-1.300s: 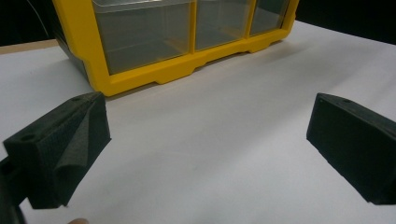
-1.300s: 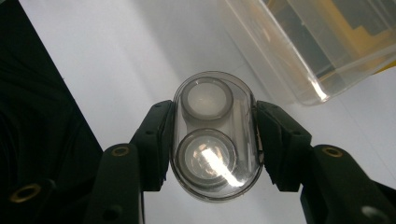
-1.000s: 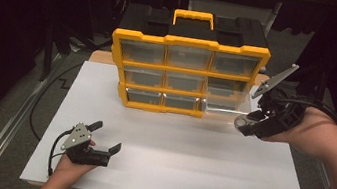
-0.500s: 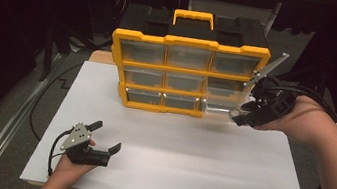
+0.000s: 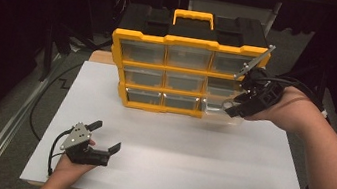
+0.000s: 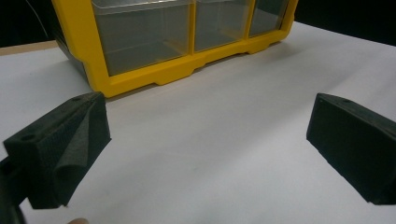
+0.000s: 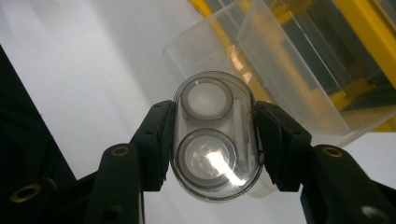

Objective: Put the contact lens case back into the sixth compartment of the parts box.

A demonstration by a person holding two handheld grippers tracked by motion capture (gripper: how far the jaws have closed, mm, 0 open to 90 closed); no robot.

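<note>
right tool (image 7: 215, 140) clamped on clear capsule (image 7: 214, 135) above pulled-out drawer (image 7: 280, 79); left tool (image 5: 102, 137) apart.

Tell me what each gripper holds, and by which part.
Right gripper clamps a clear oval case by its two long sides. Left gripper is open and holds nothing.

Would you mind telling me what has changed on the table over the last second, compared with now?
The right gripper, shut on a clear oval case throughout, moved left across the high view, up to the pulled-out clear drawer at the bottom right of the yellow organizer. Nothing was taken or released. The left gripper, jaws open, the organizer and the white board stayed put.
</note>
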